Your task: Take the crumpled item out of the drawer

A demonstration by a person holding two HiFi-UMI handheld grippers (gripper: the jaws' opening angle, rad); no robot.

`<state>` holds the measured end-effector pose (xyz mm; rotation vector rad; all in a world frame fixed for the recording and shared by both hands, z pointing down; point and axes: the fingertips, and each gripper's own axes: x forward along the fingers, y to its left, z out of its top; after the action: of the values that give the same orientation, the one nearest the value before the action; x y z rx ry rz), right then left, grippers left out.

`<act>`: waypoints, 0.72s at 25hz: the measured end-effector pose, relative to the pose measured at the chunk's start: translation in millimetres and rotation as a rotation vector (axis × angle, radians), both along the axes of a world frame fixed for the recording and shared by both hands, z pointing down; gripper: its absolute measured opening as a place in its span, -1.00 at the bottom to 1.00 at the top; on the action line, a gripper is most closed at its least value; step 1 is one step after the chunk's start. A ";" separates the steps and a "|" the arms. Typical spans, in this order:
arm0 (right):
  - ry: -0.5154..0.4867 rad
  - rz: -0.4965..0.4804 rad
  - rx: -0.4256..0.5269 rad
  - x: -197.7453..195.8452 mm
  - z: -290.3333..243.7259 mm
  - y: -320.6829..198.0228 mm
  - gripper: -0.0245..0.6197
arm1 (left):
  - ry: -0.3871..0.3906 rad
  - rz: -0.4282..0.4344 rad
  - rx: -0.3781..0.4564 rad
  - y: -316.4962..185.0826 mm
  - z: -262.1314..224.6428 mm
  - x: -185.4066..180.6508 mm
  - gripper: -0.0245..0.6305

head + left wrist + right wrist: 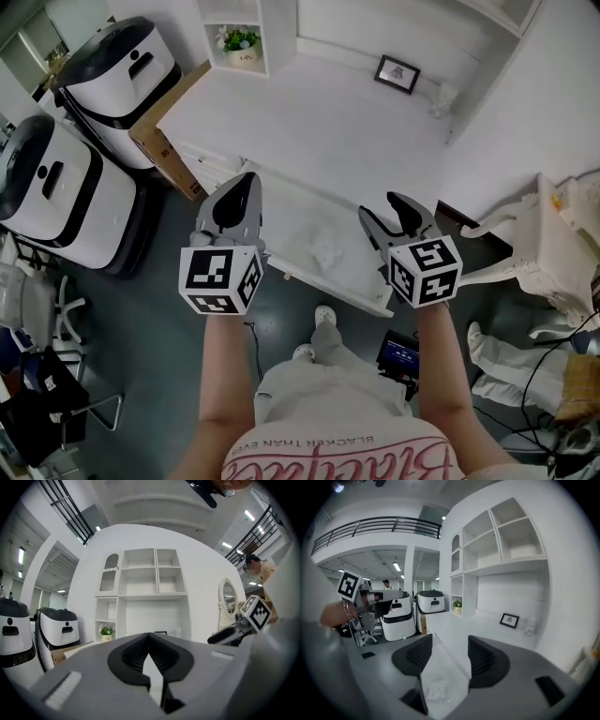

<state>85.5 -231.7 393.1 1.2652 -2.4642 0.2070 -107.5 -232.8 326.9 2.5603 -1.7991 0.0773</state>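
Note:
The crumpled white item point(327, 249) lies in the open white drawer point(349, 298) pulled out from the desk. In the right gripper view the crumpled item point(435, 690) shows low down on the drawer floor, under the gap of the jaws. My right gripper point(382, 208) point(450, 651) hovers above the drawer's right part with its jaws apart and nothing between them. My left gripper point(246, 180) point(149, 638) is held over the drawer's left end, jaw tips touching and empty. Neither gripper touches the item.
The white desk top point(309, 112) carries a small picture frame point(397, 73); a potted plant point(241, 40) sits in a shelf cubby. Two white-and-black machines point(56, 187) and a cardboard box point(164, 131) stand at left. A white ornate furniture piece point(553, 244) is at right.

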 end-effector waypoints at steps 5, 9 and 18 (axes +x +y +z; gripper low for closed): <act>0.037 -0.078 -0.170 -9.4 63.3 -15.0 -0.23 | -0.005 -0.028 -0.066 -14.6 26.5 -1.2 -0.89; 0.081 -0.139 -0.285 -17.8 111.8 -20.4 -0.25 | -0.011 -0.041 -0.115 -23.1 46.1 -2.1 -0.89; 0.157 -0.246 -0.517 -31.5 210.7 -19.0 -0.29 | -0.018 -0.076 -0.196 -32.2 79.1 -9.9 -0.89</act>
<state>54.0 -250.7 603.8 0.7267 -2.2026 0.6068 -117.5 -264.9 406.0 2.3632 -1.7935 0.2621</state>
